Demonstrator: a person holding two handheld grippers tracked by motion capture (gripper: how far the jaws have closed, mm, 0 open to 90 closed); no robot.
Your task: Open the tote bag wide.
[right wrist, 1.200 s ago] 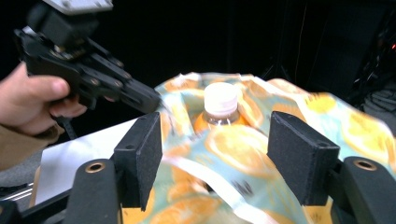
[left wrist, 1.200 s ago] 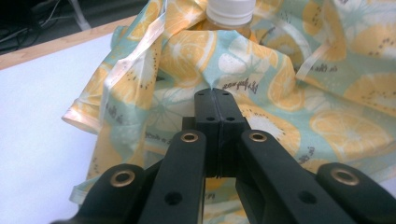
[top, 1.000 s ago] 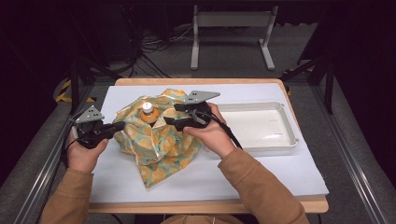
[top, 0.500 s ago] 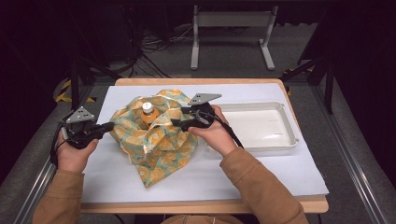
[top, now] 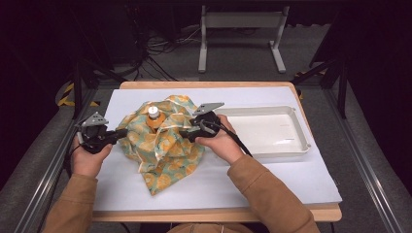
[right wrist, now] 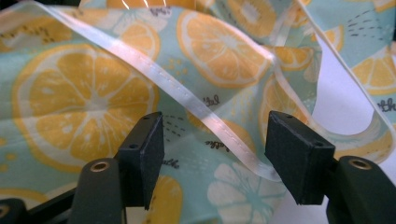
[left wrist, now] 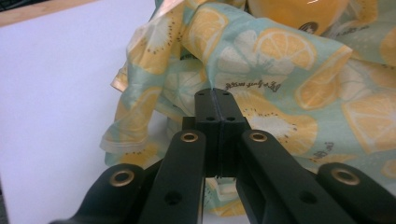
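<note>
A mint cloth [top: 163, 153] printed with lemon slices lies bunched around an upright orange bottle [top: 154, 119] with a white cap. My left gripper [top: 121, 132] is at the cloth's left edge, its jaws shut on a fold of the cloth [left wrist: 289, 93]; the gripper's tips [left wrist: 217, 100] sit right at that fold, below the bottle [left wrist: 294, 14]. At the cloth's right side my right gripper [top: 187, 136] is open. Its jaws [right wrist: 217, 135] stand either side of the cloth's white hem [right wrist: 187, 100] without pressing on it.
A white tray [top: 297, 145] sits on the table's right side, just beyond the right hand. White paper [top: 272, 184] covers the tabletop. Metal rails run along both sides of the table.
Both hands have sunk a little toward the table. The left gripper has drifted left and nearer with the cloth's edge. The right gripper stays at the cloth's right side.
</note>
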